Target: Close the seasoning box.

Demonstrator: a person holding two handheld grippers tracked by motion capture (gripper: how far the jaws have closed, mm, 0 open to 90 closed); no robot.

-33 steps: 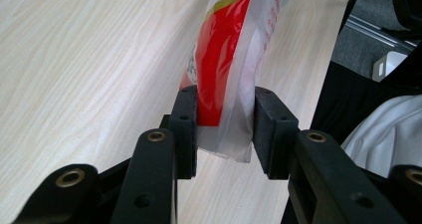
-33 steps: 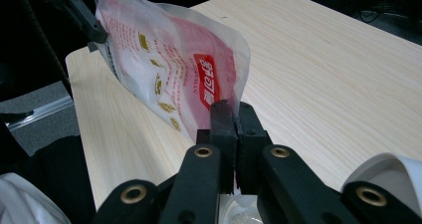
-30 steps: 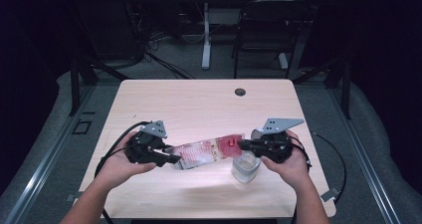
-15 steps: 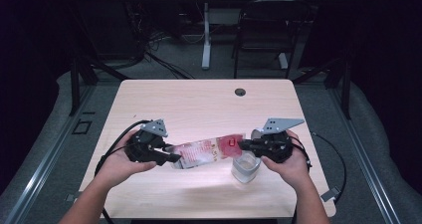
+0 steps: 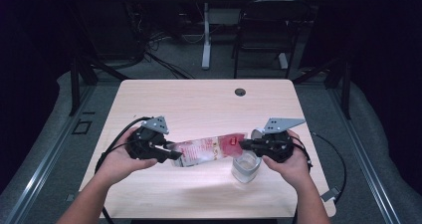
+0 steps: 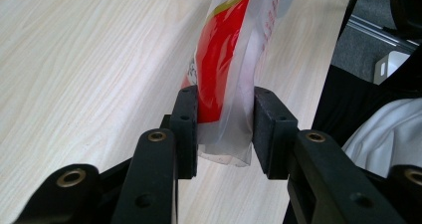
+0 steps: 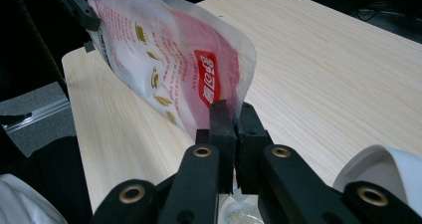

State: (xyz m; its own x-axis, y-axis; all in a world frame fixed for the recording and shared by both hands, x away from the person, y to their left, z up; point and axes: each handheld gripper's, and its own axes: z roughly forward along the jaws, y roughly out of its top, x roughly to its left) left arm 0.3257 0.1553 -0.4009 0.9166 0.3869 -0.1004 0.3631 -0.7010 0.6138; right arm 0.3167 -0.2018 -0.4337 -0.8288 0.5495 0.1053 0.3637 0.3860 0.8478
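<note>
Bag (image 5: 206, 152) unmoved, both grippers' fingers (image 6: 186, 129) still clamped.

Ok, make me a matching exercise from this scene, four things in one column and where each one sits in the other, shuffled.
Things:
1. left hand-held gripper
2. right hand-held gripper
3. clear cup
4. dark round hole

Places:
A. far side of the table
B. under the bag's red end
C. clamped on the red end of the bag
D. gripping the bag's clear end

Pairs: 1-D, 2-C, 3-B, 4-A

a lab: bare desk (image 5: 199, 99), floor cables (image 5: 149, 55), dark curtains (image 5: 378, 45)
</note>
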